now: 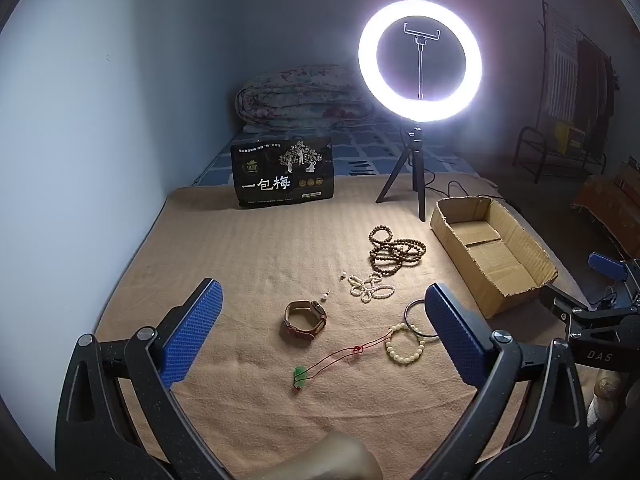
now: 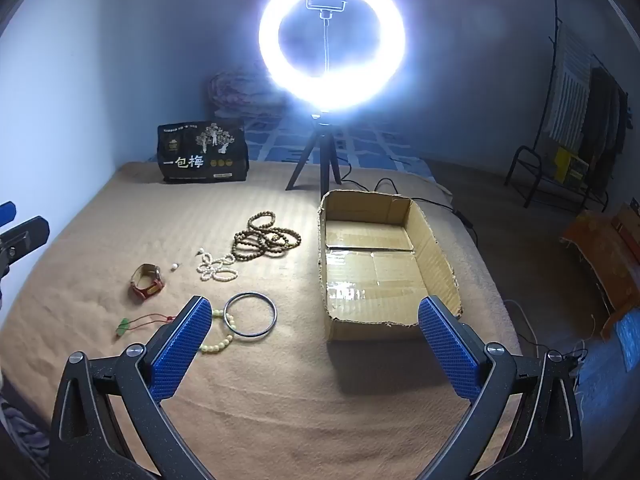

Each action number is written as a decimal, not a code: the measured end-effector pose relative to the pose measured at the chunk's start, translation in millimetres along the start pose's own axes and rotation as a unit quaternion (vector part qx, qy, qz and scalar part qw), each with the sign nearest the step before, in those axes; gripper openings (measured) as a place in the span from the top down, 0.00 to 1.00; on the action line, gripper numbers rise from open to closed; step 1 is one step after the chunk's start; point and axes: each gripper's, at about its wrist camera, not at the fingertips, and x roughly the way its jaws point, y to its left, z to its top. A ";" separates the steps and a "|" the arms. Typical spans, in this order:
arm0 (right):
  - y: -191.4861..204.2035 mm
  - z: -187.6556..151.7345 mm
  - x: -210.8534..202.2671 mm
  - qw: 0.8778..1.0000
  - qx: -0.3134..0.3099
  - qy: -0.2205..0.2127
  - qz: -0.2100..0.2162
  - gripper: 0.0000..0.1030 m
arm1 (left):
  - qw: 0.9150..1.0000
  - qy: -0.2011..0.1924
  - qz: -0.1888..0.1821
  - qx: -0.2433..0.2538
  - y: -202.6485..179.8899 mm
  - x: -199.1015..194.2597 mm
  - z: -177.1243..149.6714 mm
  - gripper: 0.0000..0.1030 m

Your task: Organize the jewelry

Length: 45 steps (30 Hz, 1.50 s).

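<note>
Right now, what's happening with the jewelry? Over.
Left gripper open, right gripper open, both empty. Jewelry all on blanket; box empty. Nothing blocking.

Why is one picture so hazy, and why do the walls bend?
Right wrist view: the ring light flares, veiling the quilt behind it. Left wrist view: its glow is tighter, so the quilt reads clearly. Both views: the fisheye lens curves edges and darkens corners.
</note>
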 end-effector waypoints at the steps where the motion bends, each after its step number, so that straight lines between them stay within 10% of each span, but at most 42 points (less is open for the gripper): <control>1: 0.1 0.3 0.1 1.000 0.000 0.000 0.000 0.00 | 1.000 0.000 0.000 0.000 0.1 0.1 0.1 0.00; 45: 2.6 -3.3 7.0 1.000 -0.001 0.017 0.013 0.00 | 1.000 0.007 0.013 0.004 4.7 9.2 -6.9 0.00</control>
